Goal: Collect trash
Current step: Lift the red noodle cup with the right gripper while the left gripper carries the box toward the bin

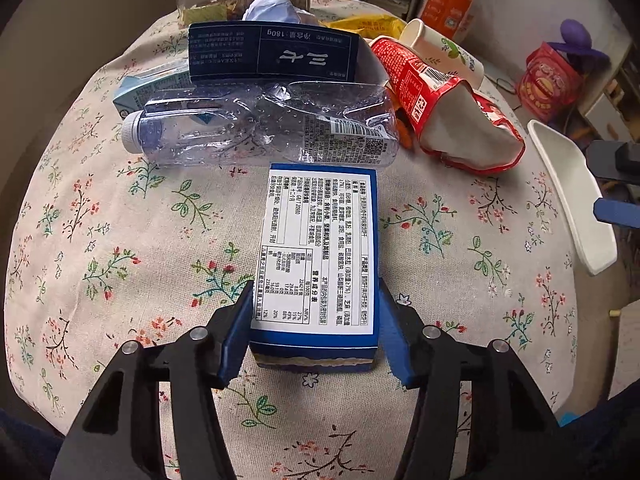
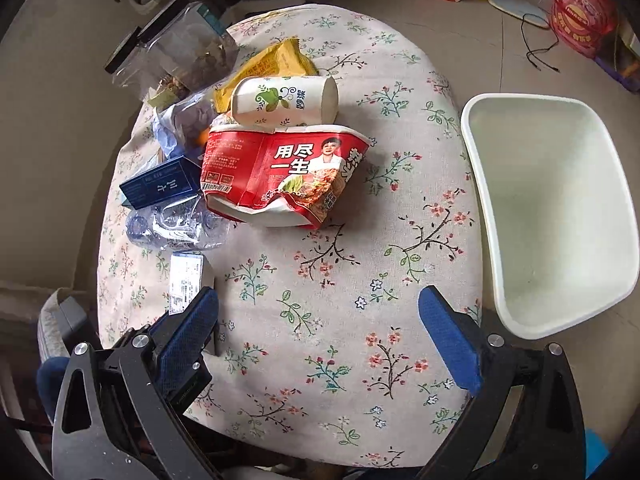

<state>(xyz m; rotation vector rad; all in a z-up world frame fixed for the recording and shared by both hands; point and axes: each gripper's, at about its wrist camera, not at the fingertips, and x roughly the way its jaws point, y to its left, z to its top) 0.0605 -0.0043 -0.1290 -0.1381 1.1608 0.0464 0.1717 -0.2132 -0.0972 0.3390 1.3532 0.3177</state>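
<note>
My left gripper point(image 1: 316, 322) is clenched on the blue box point(image 1: 318, 256), near side of the desk point(image 1: 120, 240). My right gripper point(image 2: 320, 320) hangs released beside the white bin point(image 2: 560, 216).

Two blue boxes point(image 1: 316, 256) point(image 1: 272, 52), one plastic bottle point(image 1: 260, 124), one paper cup point(image 2: 284, 100), one white bin point(image 2: 560, 216).

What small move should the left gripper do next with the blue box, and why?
Probably close the left gripper on the blue box: its fingers already flank the box's near end on both sides, though contact is unclear. The white bin waits at the table edge, and the right gripper is open and holds nothing.
</note>
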